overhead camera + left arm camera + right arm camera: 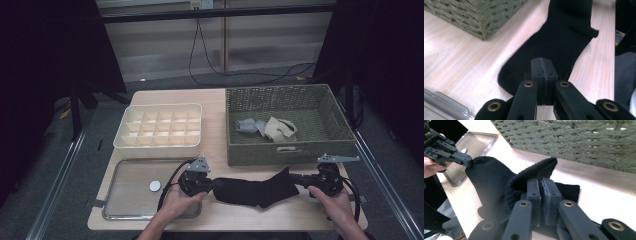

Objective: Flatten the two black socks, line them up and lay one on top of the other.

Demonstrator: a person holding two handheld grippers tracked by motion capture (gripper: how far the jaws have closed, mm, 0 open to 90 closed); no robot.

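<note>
A black sock (255,190) lies stretched along the front of the wooden table (215,100), between my two grippers. My left gripper (216,185) is shut on its toe end. In the left gripper view the jaws (543,67) are pressed together over the dark fabric (559,37). My right gripper (296,178) is shut on the ribbed cuff. In the right gripper view the cuff (541,170) bunches up around the pads (541,187), and the left gripper (469,161) pinches the far toe. A hand holds each gripper.
A green wicker basket (280,150) stands just behind the sock and holds a grey sock (246,125) and a beige one (280,129). A cream divided organizer (157,106) sits at the back left. In front of it is a metal tray (125,175) with a white disc (155,186).
</note>
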